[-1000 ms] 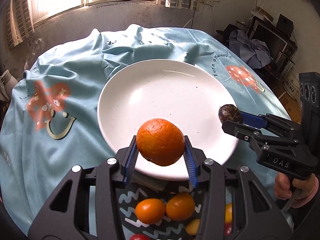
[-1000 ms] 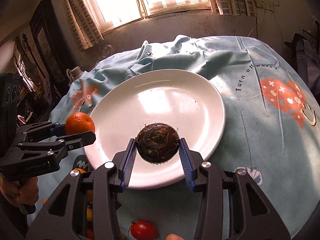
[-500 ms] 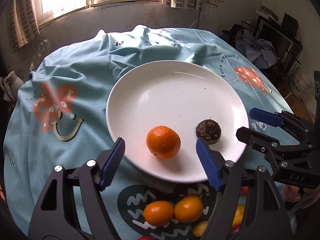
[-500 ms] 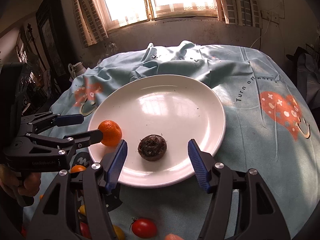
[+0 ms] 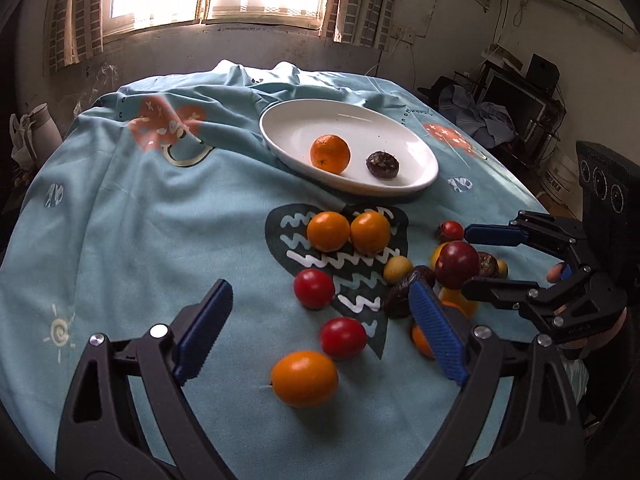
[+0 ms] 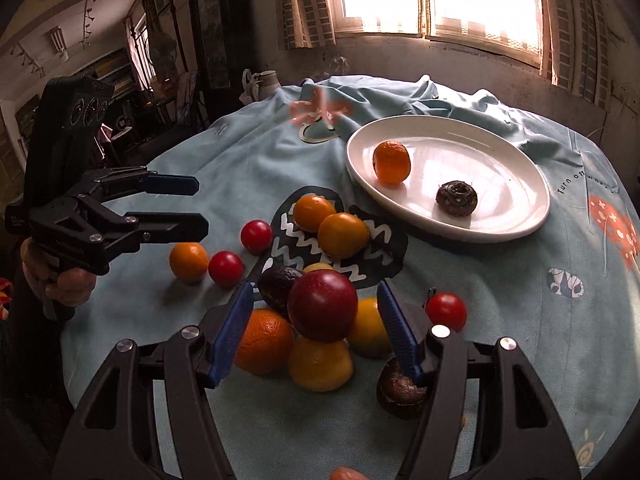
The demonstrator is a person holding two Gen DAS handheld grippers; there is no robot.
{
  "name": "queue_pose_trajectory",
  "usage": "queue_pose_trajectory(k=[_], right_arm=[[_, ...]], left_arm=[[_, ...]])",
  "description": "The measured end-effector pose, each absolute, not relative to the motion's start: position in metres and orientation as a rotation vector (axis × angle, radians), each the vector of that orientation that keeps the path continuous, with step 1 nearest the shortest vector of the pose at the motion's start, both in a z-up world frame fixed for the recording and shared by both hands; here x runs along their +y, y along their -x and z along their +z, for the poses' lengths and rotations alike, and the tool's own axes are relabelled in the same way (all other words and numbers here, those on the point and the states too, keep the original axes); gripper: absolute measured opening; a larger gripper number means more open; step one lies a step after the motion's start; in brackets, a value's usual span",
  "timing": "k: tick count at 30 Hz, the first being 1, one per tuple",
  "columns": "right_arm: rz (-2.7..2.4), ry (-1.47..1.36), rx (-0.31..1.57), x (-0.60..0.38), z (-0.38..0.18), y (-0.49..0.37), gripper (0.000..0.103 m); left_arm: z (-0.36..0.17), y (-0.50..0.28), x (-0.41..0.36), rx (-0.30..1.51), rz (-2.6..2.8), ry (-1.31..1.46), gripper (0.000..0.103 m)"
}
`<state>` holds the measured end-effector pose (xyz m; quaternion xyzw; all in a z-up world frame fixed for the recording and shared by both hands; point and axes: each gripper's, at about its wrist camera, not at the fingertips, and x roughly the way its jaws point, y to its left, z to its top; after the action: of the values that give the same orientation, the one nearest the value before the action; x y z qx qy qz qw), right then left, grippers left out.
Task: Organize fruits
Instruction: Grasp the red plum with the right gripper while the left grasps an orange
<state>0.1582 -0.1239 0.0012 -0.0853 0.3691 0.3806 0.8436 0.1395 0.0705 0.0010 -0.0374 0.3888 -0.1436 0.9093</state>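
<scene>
Left wrist view: the left gripper is hovering with jaws apart and empty, a red tomato and an orange fruit lying straight ahead between them, the white plate sitting toward the table's far edge.

Right wrist view: the right gripper is hanging with jaws apart around the dark red plum topping the pile; I judge this hand nearer its pick.

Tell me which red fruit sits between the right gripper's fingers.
The large dark-red plum, perched atop the fruit pile; the cherry tomatoes are smaller, brighter and outside the open right gripper.
</scene>
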Motion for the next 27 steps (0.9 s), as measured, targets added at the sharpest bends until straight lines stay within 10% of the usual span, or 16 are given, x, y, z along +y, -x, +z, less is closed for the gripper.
queue_pose_trajectory(k=[10, 27], right_arm=[[0.791, 0.211, 0.802, -0.121, -0.01, -0.16, 0.04], [0.779, 0.098, 0.797, -0.136, 0.0, -0.167, 0.038]], left_arm=[[-0.008, -0.115, 0.069, 0.795, -0.372, 0.014, 0.091], [-0.035, -0.115, 0.069, 0.908, -0.366, -0.05, 0.057]])
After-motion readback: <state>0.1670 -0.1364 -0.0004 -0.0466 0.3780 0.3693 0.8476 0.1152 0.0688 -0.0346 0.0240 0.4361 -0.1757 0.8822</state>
